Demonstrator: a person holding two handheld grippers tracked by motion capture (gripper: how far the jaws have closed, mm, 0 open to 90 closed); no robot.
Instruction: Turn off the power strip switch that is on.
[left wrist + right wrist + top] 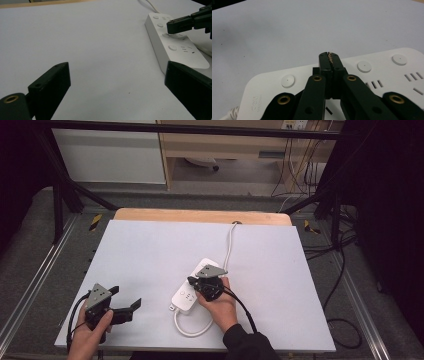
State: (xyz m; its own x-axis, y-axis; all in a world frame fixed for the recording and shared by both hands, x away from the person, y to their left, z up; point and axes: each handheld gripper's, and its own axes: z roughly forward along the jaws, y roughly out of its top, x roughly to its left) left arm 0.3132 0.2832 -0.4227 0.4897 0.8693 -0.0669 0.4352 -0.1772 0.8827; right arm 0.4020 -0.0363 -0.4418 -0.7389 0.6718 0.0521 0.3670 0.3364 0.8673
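Note:
A white power strip point(182, 298) lies on the white table top point(150, 255), right of the middle. It has round buttons point(364, 66) and several sockets on its top face. My right gripper point(193, 281) is shut, with nothing between its jaws. Its tips point(329, 56) hang low over the strip point(274, 77), between two buttons; I cannot tell if they touch it. At the table's front left, my left gripper point(125, 297) stands open and empty, pointing toward the strip point(183, 56). The left gripper view looks between its jaws point(116, 67) and shows the right gripper point(173, 26) over the strip.
The strip's white cable point(230, 242) runs to the far edge of the table, and another loop of it point(192, 331) curls near the front edge. A wooden strip point(200, 215) borders the far side. Black frame bars point(75, 195) and floor cables point(340, 270) surround the table.

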